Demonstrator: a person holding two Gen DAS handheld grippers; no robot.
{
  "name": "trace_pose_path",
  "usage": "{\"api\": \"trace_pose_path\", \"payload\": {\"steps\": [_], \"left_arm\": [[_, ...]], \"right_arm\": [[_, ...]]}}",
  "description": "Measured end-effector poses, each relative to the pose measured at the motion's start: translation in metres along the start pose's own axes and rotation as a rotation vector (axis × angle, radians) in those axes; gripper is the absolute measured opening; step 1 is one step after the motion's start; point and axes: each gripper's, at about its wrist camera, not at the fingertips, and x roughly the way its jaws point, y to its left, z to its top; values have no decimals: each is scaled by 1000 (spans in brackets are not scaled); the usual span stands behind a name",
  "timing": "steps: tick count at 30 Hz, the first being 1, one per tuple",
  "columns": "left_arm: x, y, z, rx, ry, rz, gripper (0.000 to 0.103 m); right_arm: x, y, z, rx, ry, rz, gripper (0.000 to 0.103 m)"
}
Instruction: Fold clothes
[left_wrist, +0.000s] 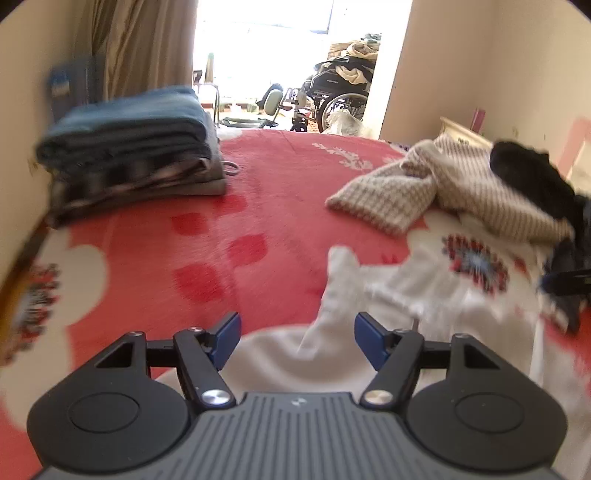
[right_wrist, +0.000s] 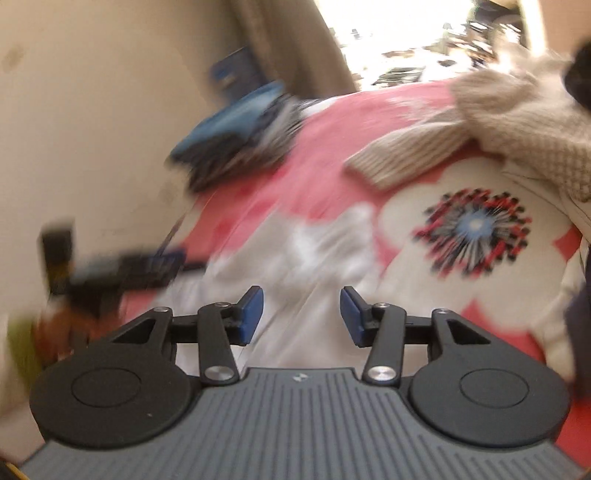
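A white garment (left_wrist: 343, 306) lies crumpled on the red flowered blanket (left_wrist: 236, 206), just ahead of my left gripper (left_wrist: 297, 338), which is open and empty above it. In the right wrist view the same white garment (right_wrist: 306, 258) lies under and ahead of my right gripper (right_wrist: 301, 319), also open and empty. The other gripper (right_wrist: 122, 266) shows blurred at the left. A beige knitted sweater (left_wrist: 417, 188) lies loose at the right, also seen in the right wrist view (right_wrist: 461, 136). Both views are blurred.
A stack of folded dark and blue clothes (left_wrist: 136, 147) sits at the far left by the wall, also in the right wrist view (right_wrist: 240, 129). A black garment (left_wrist: 532, 177) lies on the sweater. A wheelchair (left_wrist: 332, 99) stands beyond the bed.
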Motion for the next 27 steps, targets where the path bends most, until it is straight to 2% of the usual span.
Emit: {"api": "trace_pose_path", "payload": {"steps": [3, 5, 7, 9, 11, 13, 15, 17, 18, 19, 21, 25, 27], "left_arm": [[27, -4, 13, 1, 44, -51, 69], [43, -6, 18, -5, 75, -64, 68], [53, -8, 22, -18, 80, -68, 66], [62, -8, 26, -42, 85, -83, 61], [71, -6, 29, -69, 94, -90, 50], [79, -6, 30, -87, 103, -90, 43], [85, -7, 30, -91, 108, -91, 40], [89, -7, 30, -97, 108, -90, 32], [90, -7, 30, -103, 107, -89, 30], [91, -8, 29, -110, 103, -87, 27], [91, -8, 28, -117, 93, -83, 22], [87, -11, 26, -119, 73, -65, 10], [81, -14, 27, -116, 48, -60, 8]], "right_arm": [[39, -34, 23, 145, 11, 13, 51], [66, -51, 31, 228, 70, 39, 55], [90, -61, 34, 276, 130, 14, 55], [105, -64, 34, 296, 158, 25, 55], [116, -66, 33, 333, 165, 55, 55], [126, -68, 34, 360, 172, 80, 54], [135, -68, 35, 373, 182, 89, 54], [138, -67, 36, 387, 180, 92, 52], [138, -69, 37, 397, 176, 96, 49], [139, -69, 38, 399, 176, 92, 38], [140, -69, 39, 382, 186, 68, 24], [136, -65, 38, 355, 182, 53, 9], [131, -61, 39, 346, 167, 52, 6]]}}
